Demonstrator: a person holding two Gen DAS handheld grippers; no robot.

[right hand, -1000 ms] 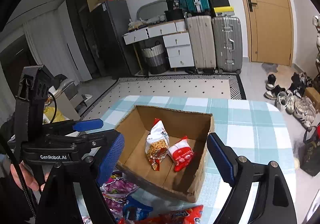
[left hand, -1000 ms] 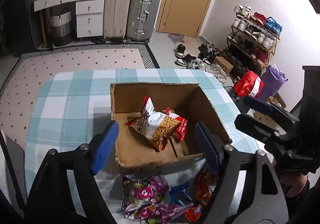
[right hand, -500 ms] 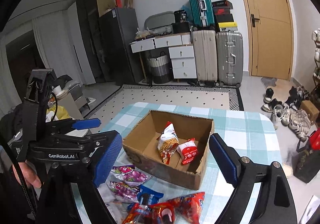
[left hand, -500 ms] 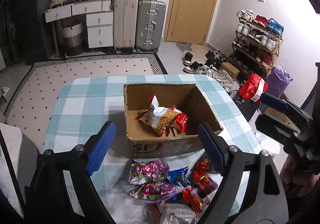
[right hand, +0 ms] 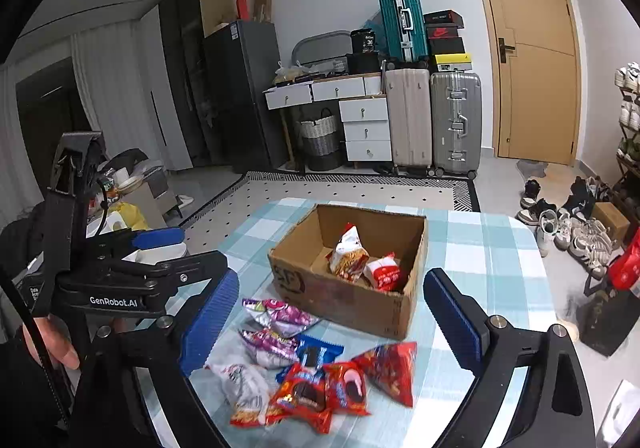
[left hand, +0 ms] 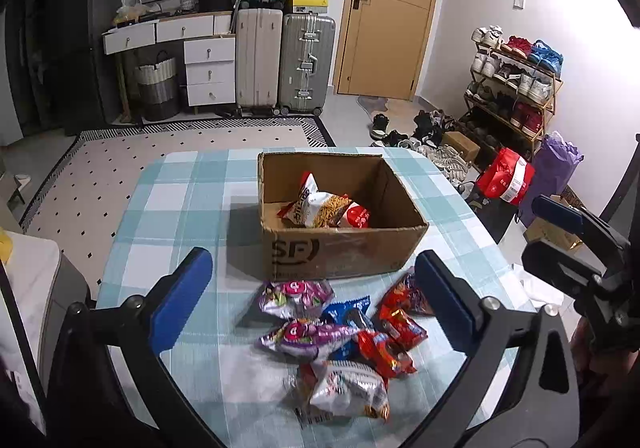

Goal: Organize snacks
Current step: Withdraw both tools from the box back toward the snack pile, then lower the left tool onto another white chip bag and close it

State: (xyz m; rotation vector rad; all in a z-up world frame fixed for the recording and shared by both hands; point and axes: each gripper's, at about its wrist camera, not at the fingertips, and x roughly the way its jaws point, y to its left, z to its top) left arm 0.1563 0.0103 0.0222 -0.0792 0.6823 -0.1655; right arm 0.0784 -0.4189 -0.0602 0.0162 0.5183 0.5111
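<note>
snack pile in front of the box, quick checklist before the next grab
1. Left gripper open and holding nothing: ok.
2. Right gripper open and holding nothing: ok.
3. Snack pile in front of the grippers on the table: ok.
4. Packets separated for a clean single pick: not ok, they overlap.
5. Cardboard box open with room beside its two packets: ok.
6. Gripper touching a packet: cannot tell.

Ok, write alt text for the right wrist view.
An open cardboard box on a checked table holds two snack packets; more packets lie loose in front. The open right gripper frames them, empty.
</note>
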